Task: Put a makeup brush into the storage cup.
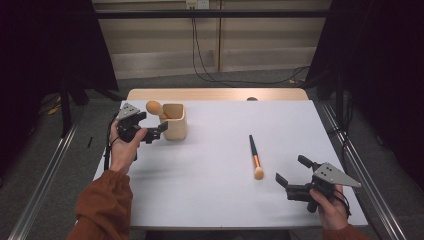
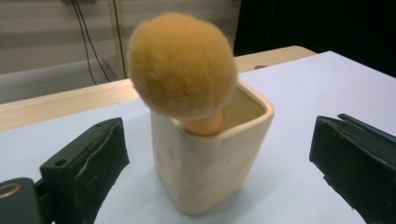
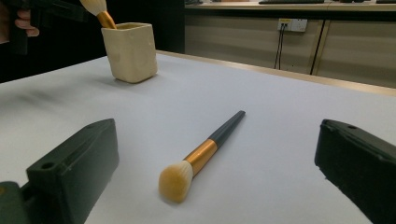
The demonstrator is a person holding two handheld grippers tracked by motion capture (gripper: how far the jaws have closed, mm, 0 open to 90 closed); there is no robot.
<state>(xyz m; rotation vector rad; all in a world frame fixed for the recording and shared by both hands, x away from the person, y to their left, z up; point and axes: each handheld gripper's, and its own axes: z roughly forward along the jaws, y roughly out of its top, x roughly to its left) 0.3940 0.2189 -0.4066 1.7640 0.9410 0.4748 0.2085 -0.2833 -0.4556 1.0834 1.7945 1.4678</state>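
Observation:
A cream square cup [image 1: 176,121] [image 2: 210,158] [image 3: 130,51] stands at the table's back left. A big fluffy orange-tan brush [image 1: 154,106] [image 2: 182,65] sticks out of it, head up and leaning left. My left gripper [image 1: 159,130] [image 2: 217,140] is open just left of the cup; its jaws stand on either side of the cup, apart from its walls. A second brush [image 1: 255,156] [image 3: 201,156], with a dark handle, a copper ferrule and a tan head, lies flat right of centre. My right gripper [image 1: 291,169] [image 3: 215,140] is open near the front right and faces that brush with nothing between its jaws.
The white table top [image 1: 215,195] has a wooden strip [image 1: 217,94] along its far edge. Cables [image 1: 235,80] lie on the floor behind it, and dark curtains [image 1: 380,60] hang at both sides. Metal rails [image 1: 360,165] run along the table's flanks.

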